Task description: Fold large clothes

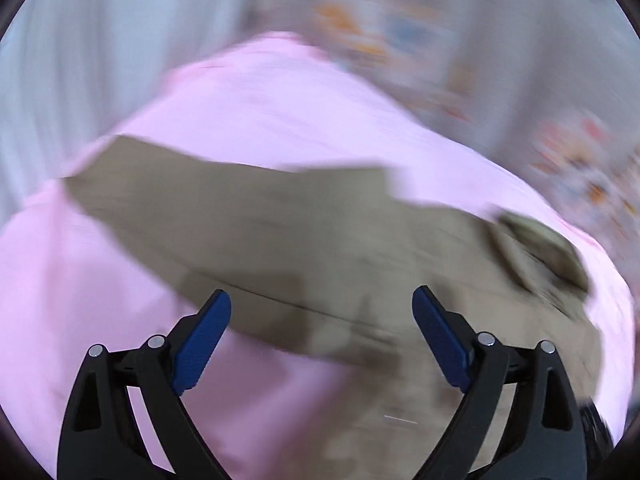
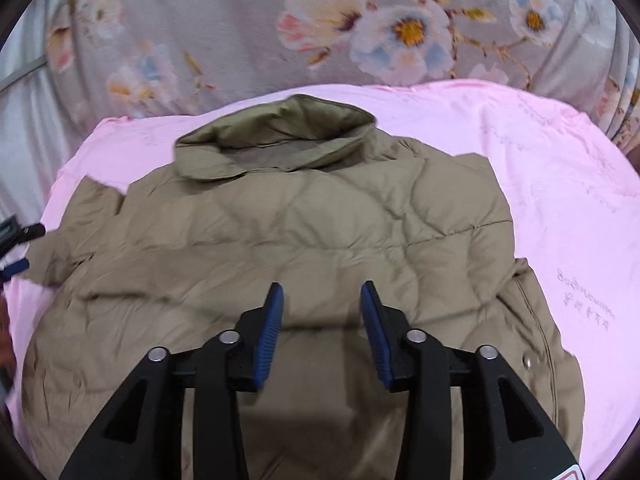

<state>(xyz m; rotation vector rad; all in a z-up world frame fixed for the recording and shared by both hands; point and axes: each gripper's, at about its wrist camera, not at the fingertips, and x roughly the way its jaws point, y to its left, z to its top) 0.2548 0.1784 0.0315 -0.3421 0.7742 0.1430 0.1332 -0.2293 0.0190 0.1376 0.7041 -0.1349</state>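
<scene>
A tan quilted jacket [image 2: 304, 224] lies flat on a pink sheet [image 2: 560, 184], collar [image 2: 280, 140] at the far end. My right gripper [image 2: 322, 300] hovers over its middle, open and empty, blue pads apart. In the blurred left wrist view the jacket [image 1: 280, 240] stretches across the pink sheet [image 1: 280, 112]. My left gripper [image 1: 322, 304] is wide open and empty above the jacket's near edge. The left gripper's tip [image 2: 20, 248] shows at the left edge of the right wrist view, beside the jacket's sleeve.
A grey floral cloth [image 2: 320, 28] hangs behind the pink sheet. It also shows blurred in the left wrist view [image 1: 440, 40]. A pale curtain-like surface [image 1: 80, 60] is at the far left.
</scene>
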